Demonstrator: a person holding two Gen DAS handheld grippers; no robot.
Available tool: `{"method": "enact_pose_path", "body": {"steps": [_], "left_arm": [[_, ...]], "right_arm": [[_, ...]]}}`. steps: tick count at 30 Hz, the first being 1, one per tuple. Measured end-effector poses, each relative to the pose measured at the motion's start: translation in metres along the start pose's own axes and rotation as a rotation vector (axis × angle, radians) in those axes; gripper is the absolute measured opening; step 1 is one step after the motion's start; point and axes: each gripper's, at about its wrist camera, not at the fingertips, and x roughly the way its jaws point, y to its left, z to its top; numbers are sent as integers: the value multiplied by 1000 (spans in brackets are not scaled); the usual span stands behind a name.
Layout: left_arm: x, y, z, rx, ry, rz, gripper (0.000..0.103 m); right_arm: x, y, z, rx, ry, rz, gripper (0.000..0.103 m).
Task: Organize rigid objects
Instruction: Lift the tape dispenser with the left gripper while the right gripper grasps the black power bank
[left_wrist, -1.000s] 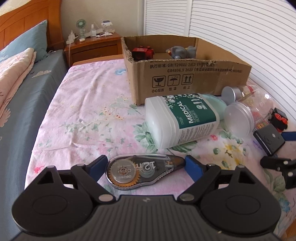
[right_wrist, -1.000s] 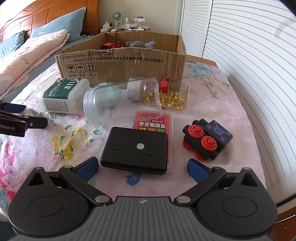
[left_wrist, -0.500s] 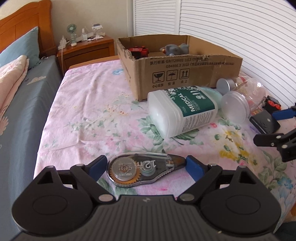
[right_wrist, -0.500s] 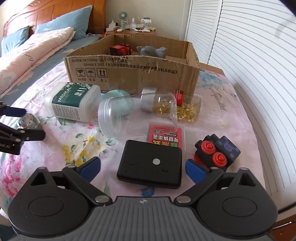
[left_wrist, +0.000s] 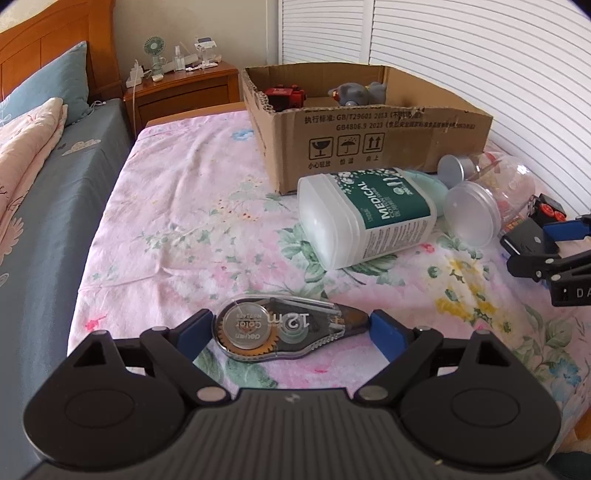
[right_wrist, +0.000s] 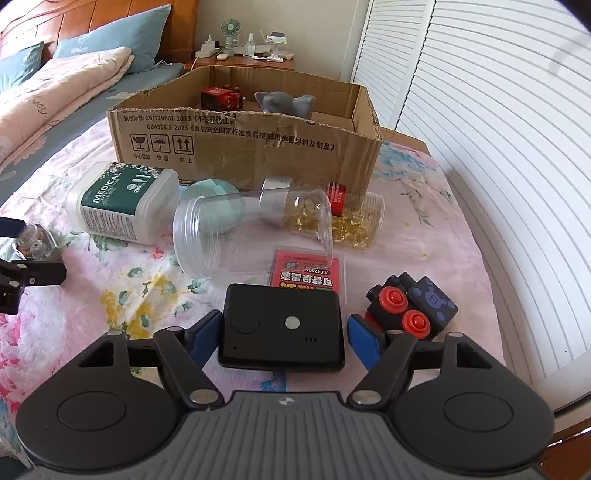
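Floral-sheeted bed (left_wrist: 192, 206), cardboard box (left_wrist: 369, 147), medical bottle (left_wrist: 369, 218), tape dispenser (left_wrist: 288, 326), black device (right_wrist: 282, 326)

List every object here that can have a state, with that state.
left gripper: open, astride the correction tape
correction tape: flat on the bedspread
right gripper: open, astride the black device
black device: lying flat
medical bottle: on its side
clear jar: on its side, mouth open
capsule bottle: lying down, capped
cardboard box: open-topped

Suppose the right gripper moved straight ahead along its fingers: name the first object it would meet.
The right gripper already straddles the black rectangular device, which lies between its open fingers, so that comes first. Beyond it lie the red card and the clear plastic jar, though depth is hard to judge.
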Motion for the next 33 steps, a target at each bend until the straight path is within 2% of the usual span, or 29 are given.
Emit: {"method": "enact_pose_path", "body": {"steps": [17,22,26,33], "left_arm": [[-13,0,6,76,-2,-20,89],[-20,1,12,98,15,-55,89],[-31,1,25,133,10,-88,89],[-50,-1,70,176,-83,-114,89]], "right_arm": [[-19,-3,2,-43,-16,42,74],[-28,-4,4,-71,-20,42,74],[-38,-6,11,-98,-25,57,74],[-59,-13,38,-140,-84,113,74]]}}
